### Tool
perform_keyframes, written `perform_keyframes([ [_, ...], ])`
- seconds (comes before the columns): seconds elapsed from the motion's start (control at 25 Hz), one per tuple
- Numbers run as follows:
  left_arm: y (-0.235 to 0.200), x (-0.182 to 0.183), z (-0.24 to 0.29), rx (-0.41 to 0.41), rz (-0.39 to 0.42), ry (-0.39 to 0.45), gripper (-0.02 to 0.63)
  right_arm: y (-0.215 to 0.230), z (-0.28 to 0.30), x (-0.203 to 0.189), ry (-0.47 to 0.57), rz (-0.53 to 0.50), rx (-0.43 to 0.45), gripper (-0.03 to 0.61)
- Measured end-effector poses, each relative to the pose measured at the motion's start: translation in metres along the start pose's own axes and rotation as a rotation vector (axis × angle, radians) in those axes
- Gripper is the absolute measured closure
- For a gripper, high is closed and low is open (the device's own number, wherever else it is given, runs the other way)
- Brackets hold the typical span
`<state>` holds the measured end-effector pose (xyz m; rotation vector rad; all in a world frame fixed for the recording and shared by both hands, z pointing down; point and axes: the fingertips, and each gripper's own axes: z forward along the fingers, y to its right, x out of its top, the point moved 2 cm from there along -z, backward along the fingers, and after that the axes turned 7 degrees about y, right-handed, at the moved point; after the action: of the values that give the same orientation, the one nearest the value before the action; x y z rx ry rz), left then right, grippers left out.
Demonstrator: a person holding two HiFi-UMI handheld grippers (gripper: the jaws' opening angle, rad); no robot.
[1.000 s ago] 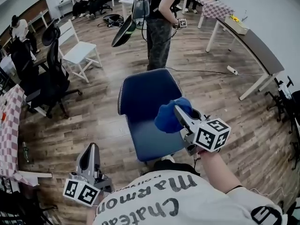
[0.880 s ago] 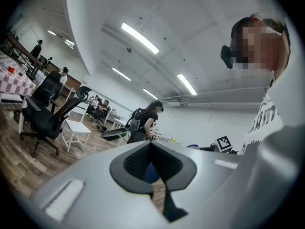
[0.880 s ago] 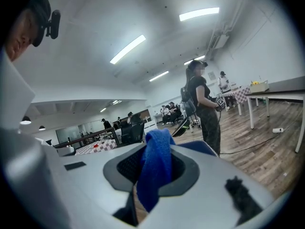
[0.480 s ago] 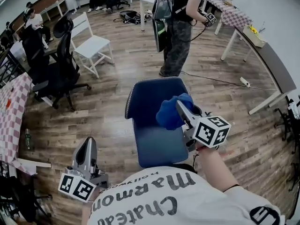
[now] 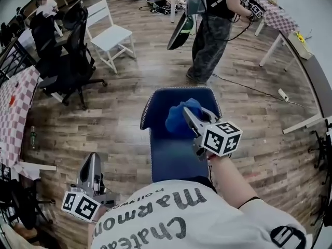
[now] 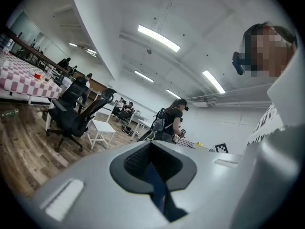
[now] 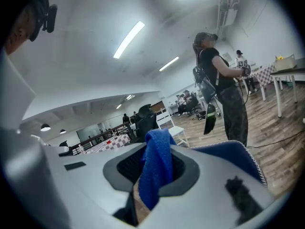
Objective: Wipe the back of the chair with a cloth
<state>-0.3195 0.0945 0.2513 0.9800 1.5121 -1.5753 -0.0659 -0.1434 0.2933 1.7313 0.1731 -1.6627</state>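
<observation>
Right at the tip of the right claw [image 5: 185,113] is the blue cloth [image 5: 178,117] — the jaws are pinched down on a fold of it, and the rest is bunched up in a wad out front. Just below and ahead of that claw is the blue chair [image 5: 158,101]. Its backrest edge shows right beside the jaws in the right gripper view. I honestly can't tell if the cloth is actually touching the back or hovering a hair off it.

The left claw [image 5: 93,160] is down low at the person's side, well apart from the chair, jaws closed together with nothing in them.

So progress-wise, the cloth is picked up and brought to the top of the backrest, and I'd say that's it. The wiping looks like it's at the very start at best — nothing shows any part of the back as done, so basically the whole backrest is left.
</observation>
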Motion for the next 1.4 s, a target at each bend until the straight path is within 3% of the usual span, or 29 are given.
perform_keyframes([
  [0.32, -0.020, -0.008, -0.003, 0.141, -0.018, -0.011, 0.611, 0.010, 0.059, -0.051, -0.144, 0.000, 0.073, 0.505],
  [0.6, -0.037, -0.009, -0.015, 0.234, -0.030, -0.015, 0.611, 0.022, 0.100, -0.086, -0.235, -0.010, 0.081, 0.505],
  [0.88, -0.047, -0.022, -0.041, 0.346, -0.057, -0.010, 0.611, 0.023, 0.138, -0.104, -0.295, -0.046, 0.124, 0.505],
  [1.16, -0.047, -0.025, -0.044, 0.385, -0.051, -0.022, 0.611, 0.020, 0.167, -0.129, -0.392, -0.082, 0.212, 0.500],
  [1.4, -0.043, -0.032, -0.038, 0.377, -0.043, -0.038, 0.611, 0.049, 0.167, -0.131, -0.407, -0.057, 0.158, 0.499],
])
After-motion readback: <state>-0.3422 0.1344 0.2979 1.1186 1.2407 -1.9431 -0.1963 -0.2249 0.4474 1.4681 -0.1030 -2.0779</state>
